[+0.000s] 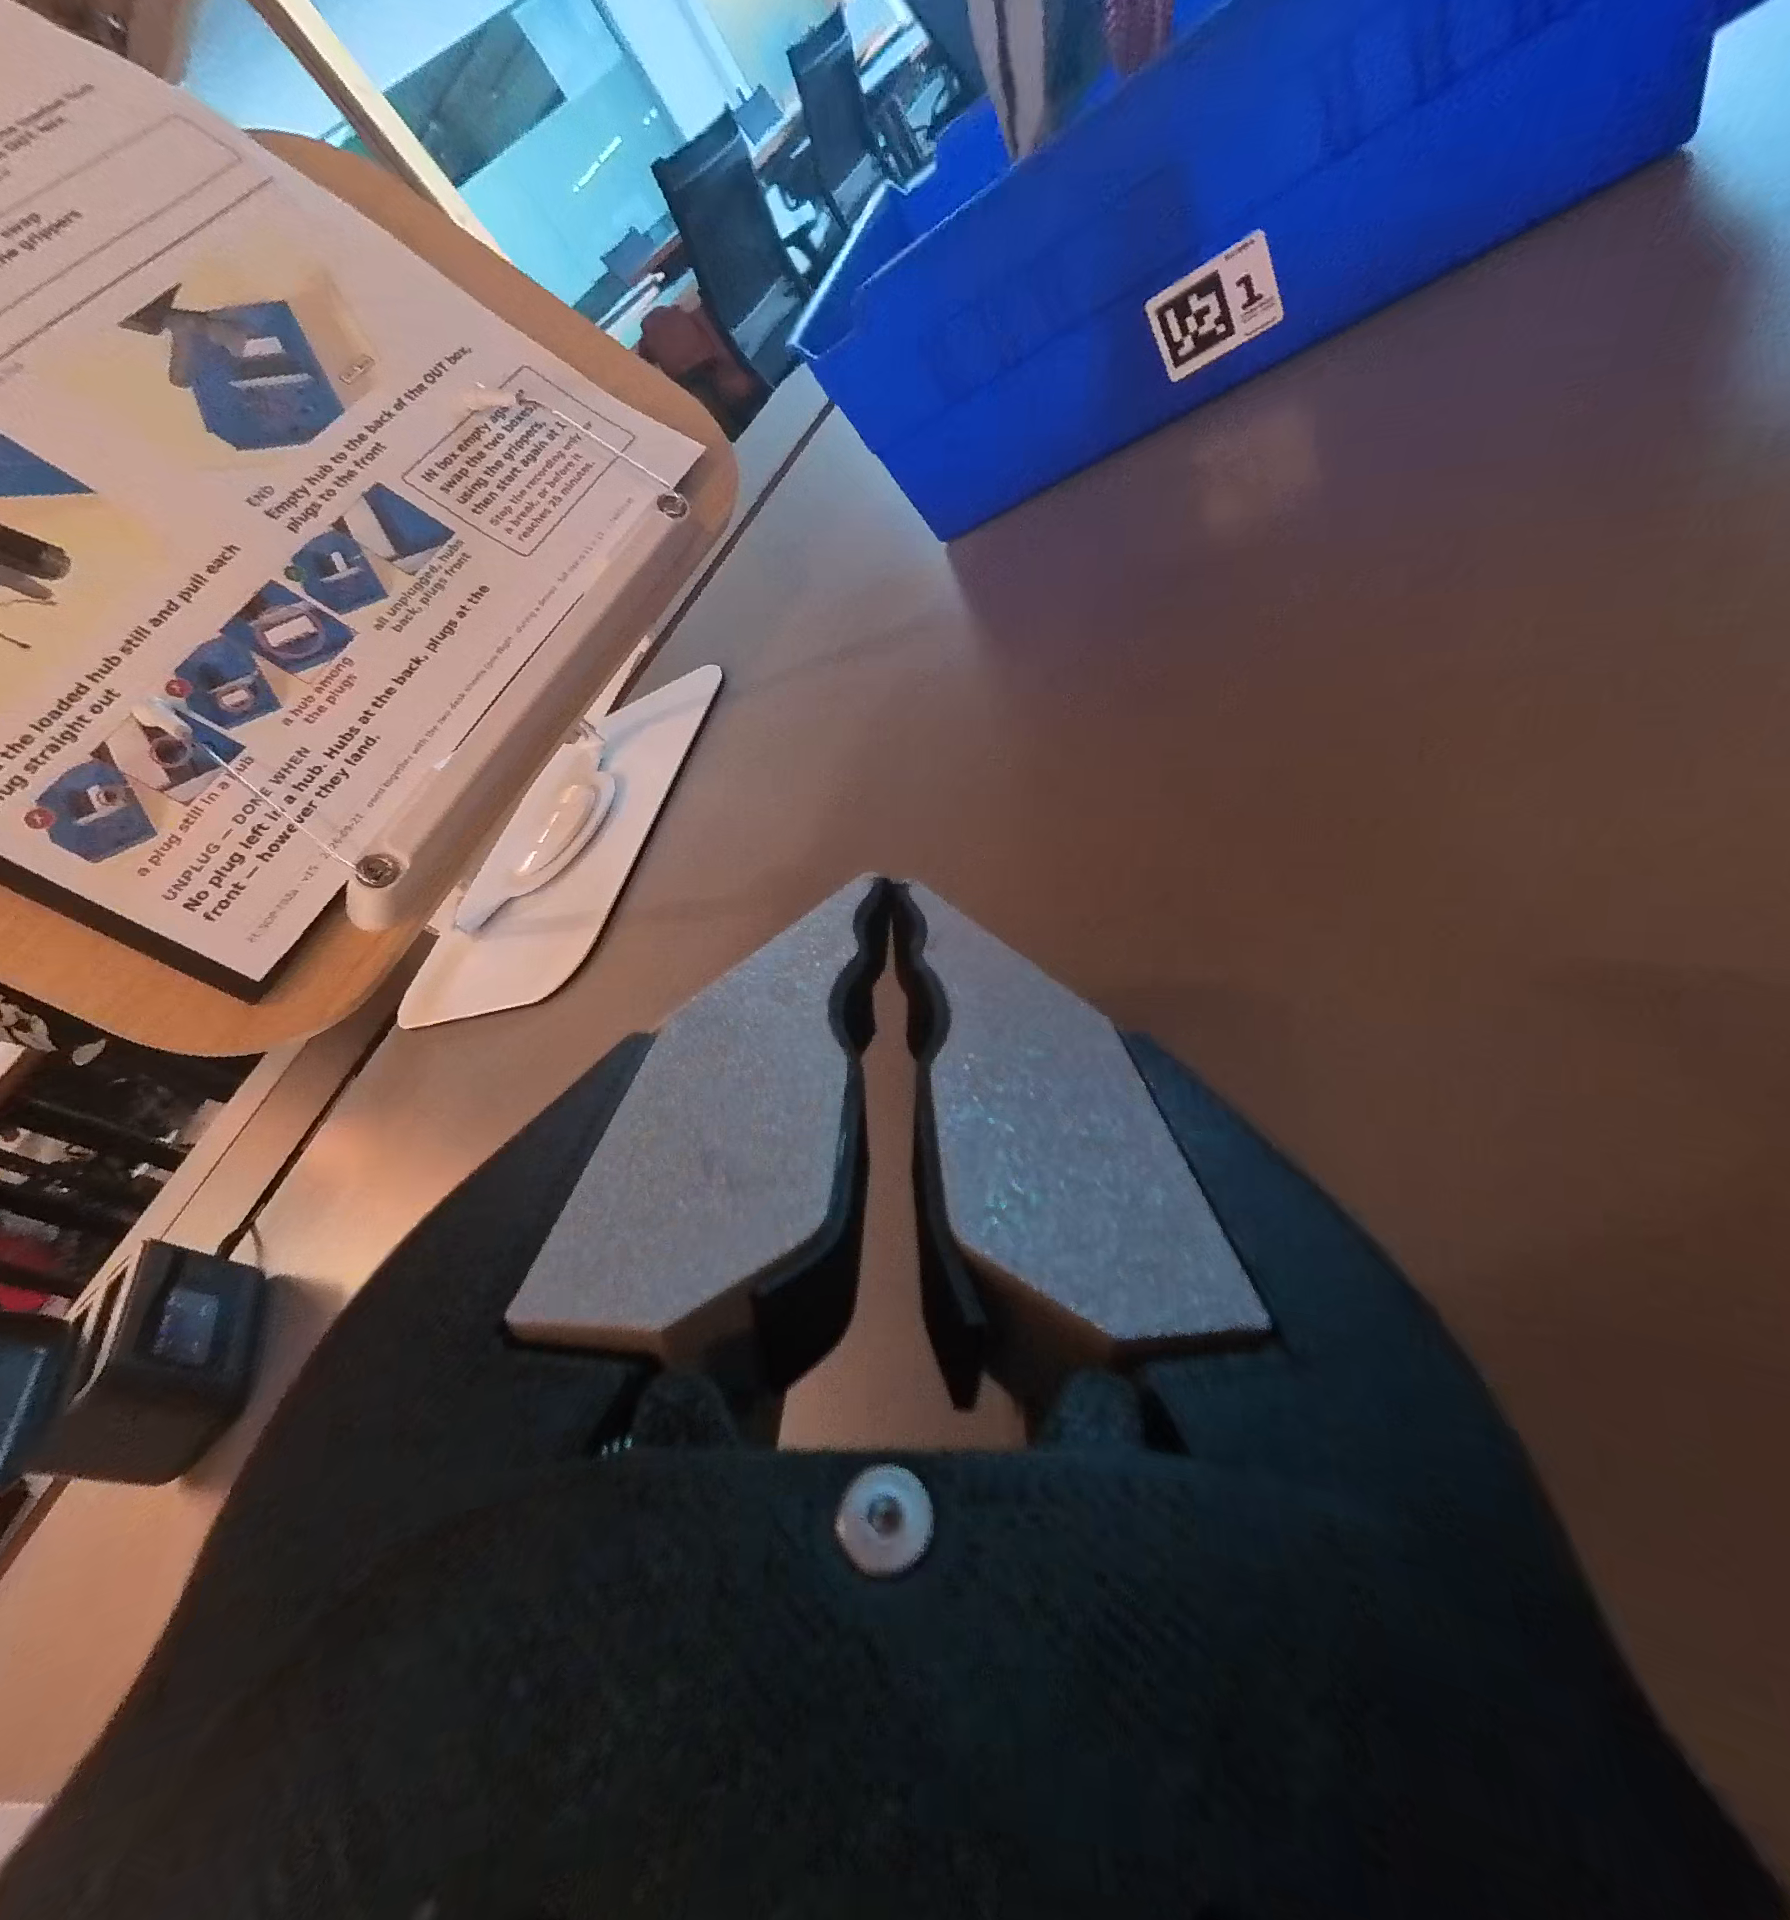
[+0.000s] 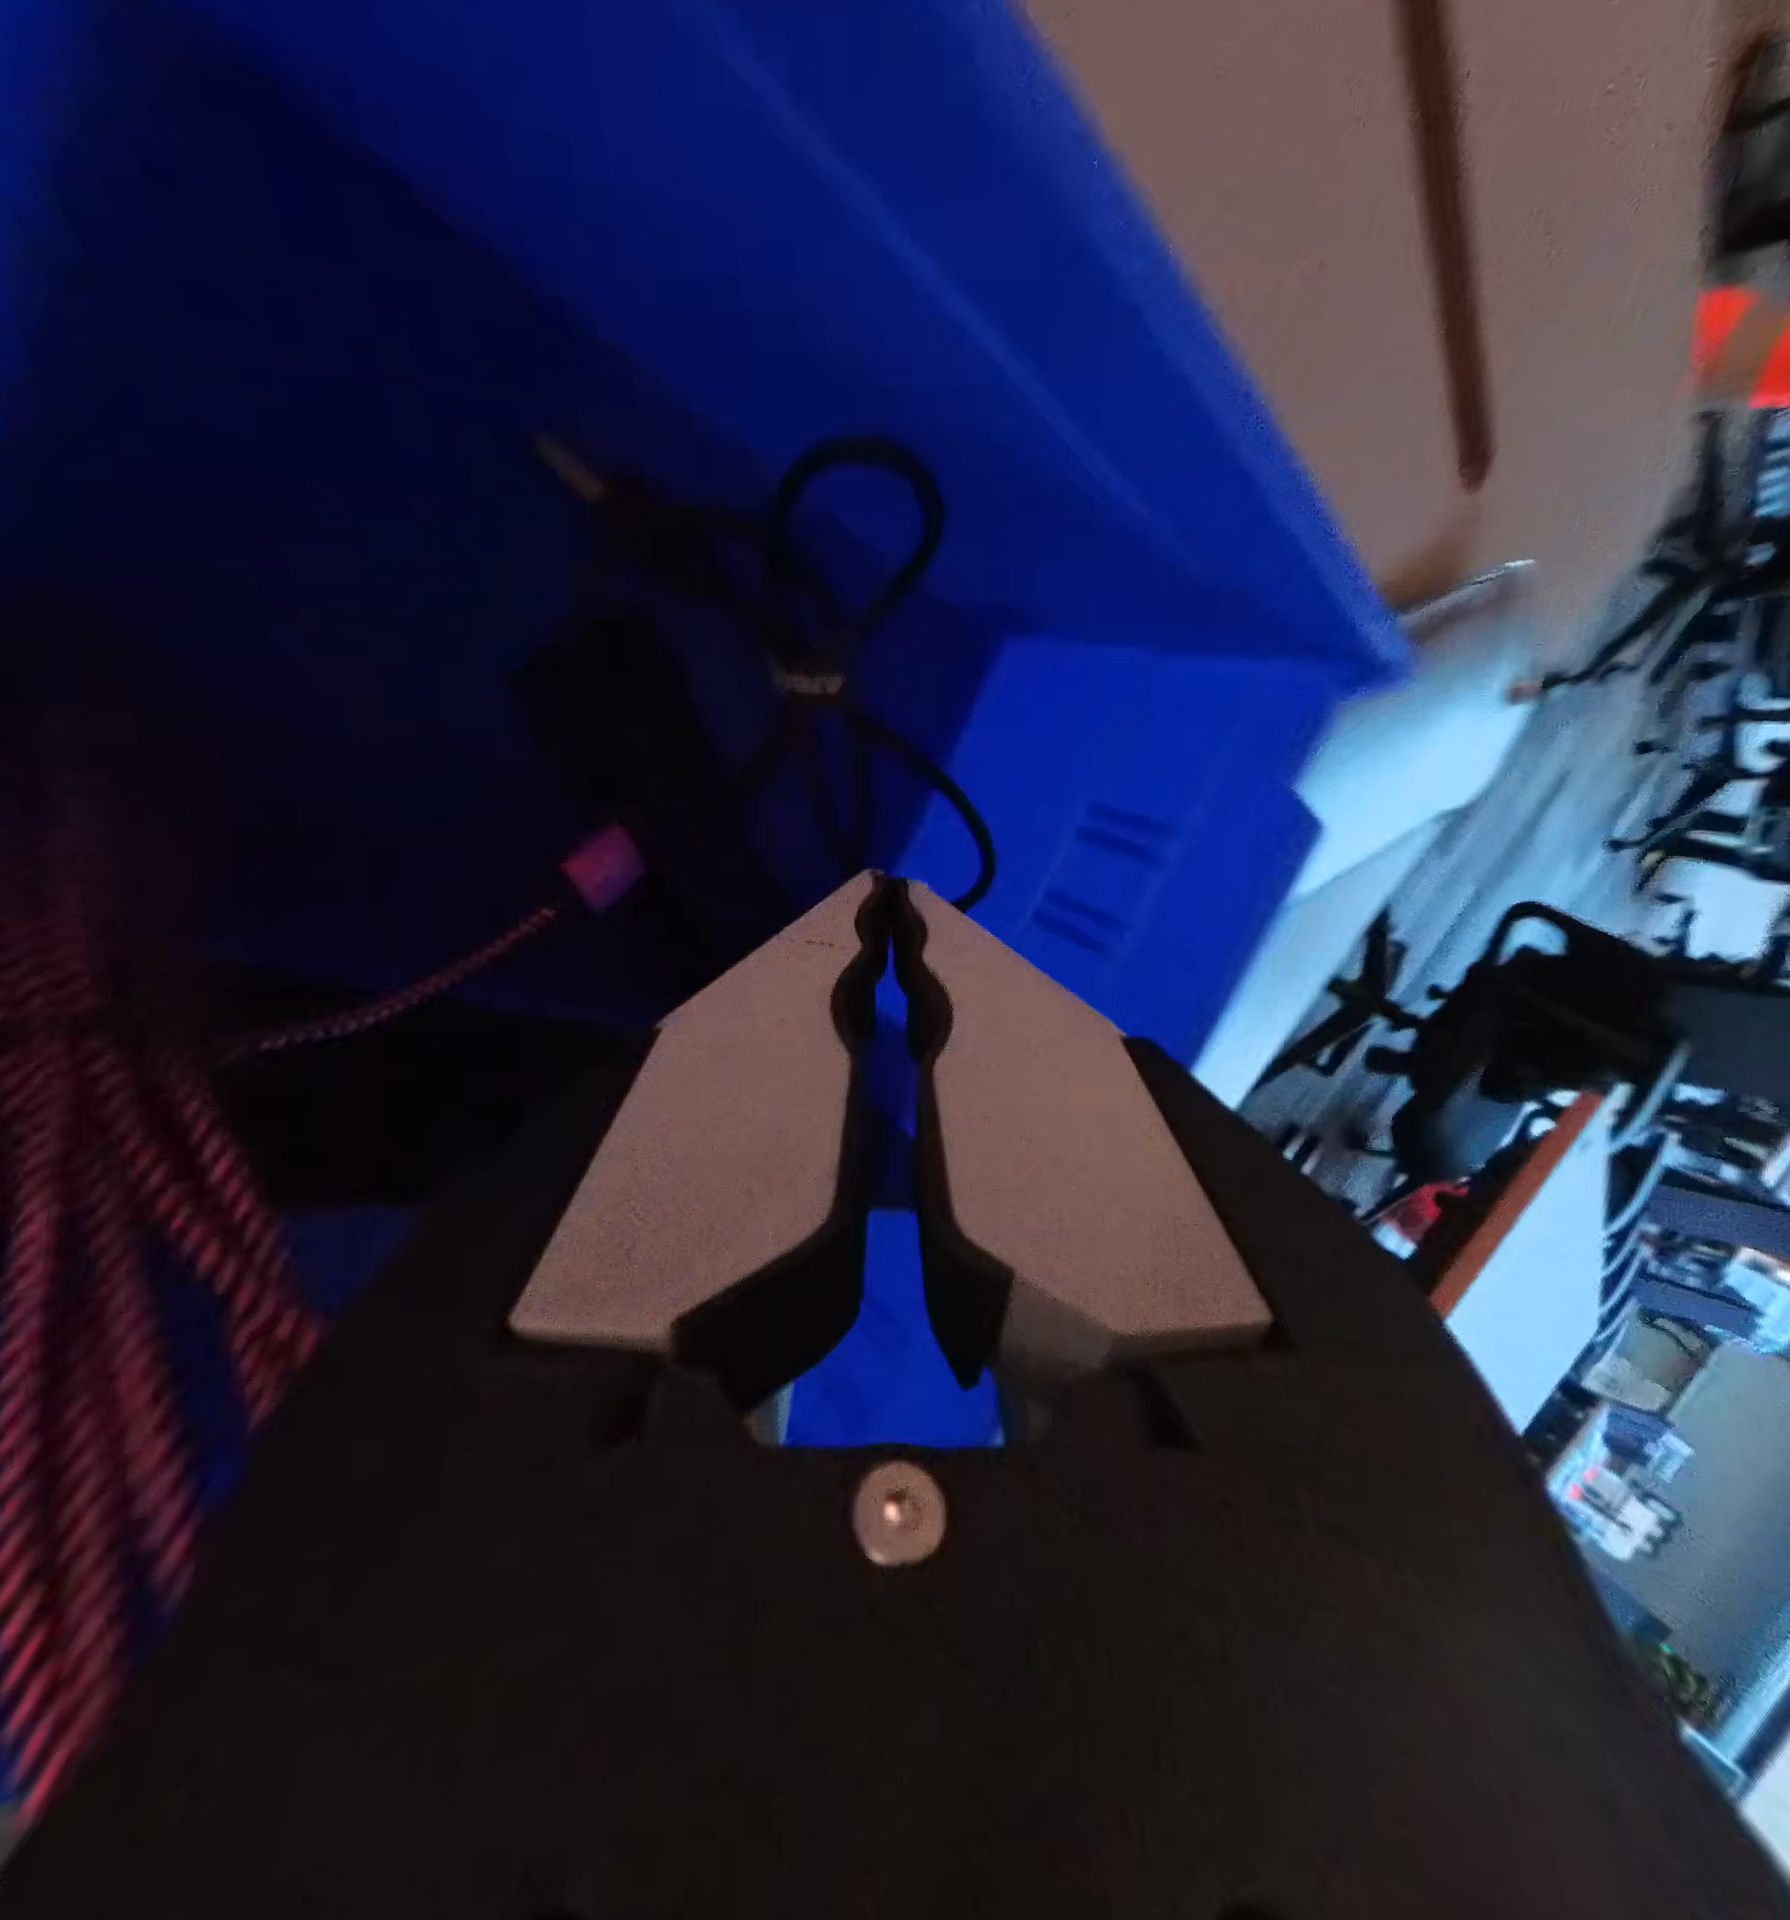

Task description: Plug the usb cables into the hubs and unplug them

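My left gripper (image 1: 891, 885) is shut with nothing between its pads, over the bare brown table (image 1: 1286, 831), short of the blue bin (image 1: 1130, 343). My right gripper (image 2: 889, 883) is shut with nothing between its pads and hangs over the inside of a blue bin (image 2: 662, 260). In that bin lie a looped black cable (image 2: 860, 582), a red-and-black braided cable (image 2: 122, 1091) with a pink plug (image 2: 605, 868), and dark shapes too dim to tell apart.
An instruction sheet on a wooden stand (image 1: 278, 582) with a white base (image 1: 569, 862) stands at the left of the table. The blue bin carries a black-and-white marker tag (image 1: 1213, 307). A black device (image 1: 143, 1351) sits at the table's left edge. Chairs and shelves lie beyond. My right fingertips sit around 40 cm from my left ones.
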Available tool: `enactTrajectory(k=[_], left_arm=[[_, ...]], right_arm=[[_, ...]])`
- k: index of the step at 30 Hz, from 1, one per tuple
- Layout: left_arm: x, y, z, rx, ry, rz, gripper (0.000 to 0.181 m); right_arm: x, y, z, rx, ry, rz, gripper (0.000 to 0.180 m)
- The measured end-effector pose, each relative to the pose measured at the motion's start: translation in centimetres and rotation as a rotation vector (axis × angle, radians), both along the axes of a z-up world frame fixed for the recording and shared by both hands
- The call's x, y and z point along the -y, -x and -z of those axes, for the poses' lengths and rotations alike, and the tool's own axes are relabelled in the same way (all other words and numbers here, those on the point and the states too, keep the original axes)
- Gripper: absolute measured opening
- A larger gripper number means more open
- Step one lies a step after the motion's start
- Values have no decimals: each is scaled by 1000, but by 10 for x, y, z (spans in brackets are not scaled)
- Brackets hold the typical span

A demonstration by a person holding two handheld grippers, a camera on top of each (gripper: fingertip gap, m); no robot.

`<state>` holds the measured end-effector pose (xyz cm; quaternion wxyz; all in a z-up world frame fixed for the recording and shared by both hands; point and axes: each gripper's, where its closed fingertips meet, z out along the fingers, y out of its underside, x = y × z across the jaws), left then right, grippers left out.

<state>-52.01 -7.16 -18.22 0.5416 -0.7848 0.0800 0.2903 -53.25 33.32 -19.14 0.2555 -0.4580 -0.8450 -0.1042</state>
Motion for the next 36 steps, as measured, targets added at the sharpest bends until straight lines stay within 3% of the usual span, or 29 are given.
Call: enactTrajectory(k=[4, 8, 12, 16, 20, 26, 27, 28, 29, 32, 36], left_arm=[[0, 1, 1, 2, 7, -4, 0], [0, 1, 1, 8, 5, -2, 0], [0, 1, 2, 19, 12, -3, 0], [0, 1, 2, 29, 13, -6, 0], [-2, 0, 1, 31, 4, -5, 0], [-3, -1, 0, 8, 1, -8, 0], [-2, 0, 0, 4, -3, -13, 0], [-1, 1, -1, 3, -6, -17, 0], [0, 2, -1, 3, -9, -22, 0], [2, 5, -3, 11, -18, -32, 0], [2, 6, -2, 22, -14, -34, 0]], right_arm=[[-27, 3, 22, 118, -82, 84, 0], [-54, 2, -4, 64, -186, 130, 0], [-38, -3, -45, -106, 61, 126, 2], [14, -37, -66, -155, 454, -5, 27], [45, -73, -78, -233, 711, -142, 61], [104, -78, -73, -291, 835, -387, 79], [116, -74, -73, -284, 850, -414, 76], [121, -67, -73, -285, 833, -425, 40], [122, -58, -73, -288, 806, -413, 27], [106, -26, -84, -324, 778, -259, 21], [27, 4, -67, -229, 691, 178, 12]])
